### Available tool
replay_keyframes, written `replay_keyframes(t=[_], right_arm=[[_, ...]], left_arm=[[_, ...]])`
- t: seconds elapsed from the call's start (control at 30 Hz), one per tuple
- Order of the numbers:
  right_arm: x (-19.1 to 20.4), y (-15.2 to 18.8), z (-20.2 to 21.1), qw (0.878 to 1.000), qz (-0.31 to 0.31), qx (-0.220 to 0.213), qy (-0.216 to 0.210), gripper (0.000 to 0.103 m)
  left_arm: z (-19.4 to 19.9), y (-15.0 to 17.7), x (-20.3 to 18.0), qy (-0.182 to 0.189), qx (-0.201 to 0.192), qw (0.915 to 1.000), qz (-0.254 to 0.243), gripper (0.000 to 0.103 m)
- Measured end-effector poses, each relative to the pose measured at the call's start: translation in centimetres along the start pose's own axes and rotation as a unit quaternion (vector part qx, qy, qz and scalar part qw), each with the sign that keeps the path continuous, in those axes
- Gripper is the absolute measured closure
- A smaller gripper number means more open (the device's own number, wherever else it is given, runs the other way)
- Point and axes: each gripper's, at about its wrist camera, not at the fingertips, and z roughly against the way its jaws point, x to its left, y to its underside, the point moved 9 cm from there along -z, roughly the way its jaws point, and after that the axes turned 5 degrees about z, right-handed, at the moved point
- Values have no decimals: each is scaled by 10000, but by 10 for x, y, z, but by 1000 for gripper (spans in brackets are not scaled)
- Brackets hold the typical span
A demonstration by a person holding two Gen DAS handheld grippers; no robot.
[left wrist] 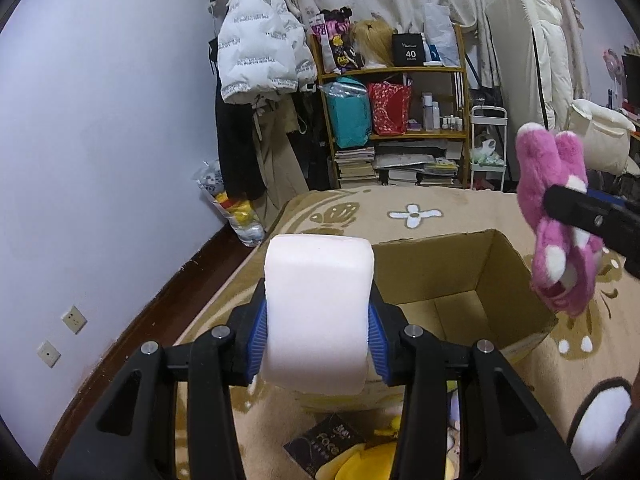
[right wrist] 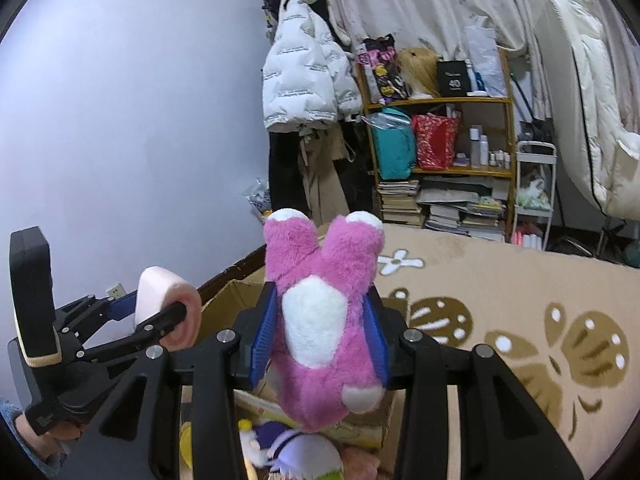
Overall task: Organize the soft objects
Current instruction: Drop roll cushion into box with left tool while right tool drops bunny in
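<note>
My left gripper (left wrist: 318,334) is shut on a white foam block (left wrist: 318,304), its blue pads pressing both sides; it hangs over the near edge of an open cardboard box (left wrist: 448,276) on the beige rug. In the right wrist view the same block (right wrist: 168,312) and left gripper (right wrist: 160,318) show at the left. My right gripper (right wrist: 320,336) is shut on a pink plush toy (right wrist: 324,304) with white patches, held above the box (right wrist: 232,300). From the left wrist view the pink plush (left wrist: 556,216) hangs at the right, above the box's right side, pinched by the right gripper (left wrist: 576,208).
Yellow and other plush toys (left wrist: 360,460) and a dark packet (left wrist: 324,448) lie on the rug below the grippers. A wooden shelf (left wrist: 396,120) with bags and books, hanging coats (left wrist: 260,52) and a white cart (left wrist: 488,148) stand at the back. A purple-white plush (right wrist: 296,452) lies below.
</note>
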Motion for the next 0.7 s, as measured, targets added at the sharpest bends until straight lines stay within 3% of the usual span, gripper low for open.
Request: replay_keyframes(t=[0.43,0.5,0.57,0.7], right_arm=[[-5,32,-49,9983,-103,524,-249,55],[-8,33,-52,9977,-172,581,-288,54],[-10,34,-55,9972,-203,651,-320,37],[-12,36,-52,9971,-245,652,-300,26]], left_arm=[[-43,18,-15,432,657,9969,-47,56],[-46,22,-15,354,705,9969,-73,43],[-42,21,-13,260,555,9980,-120,38],[-37,19,-7,159,538,9983,-125,23]])
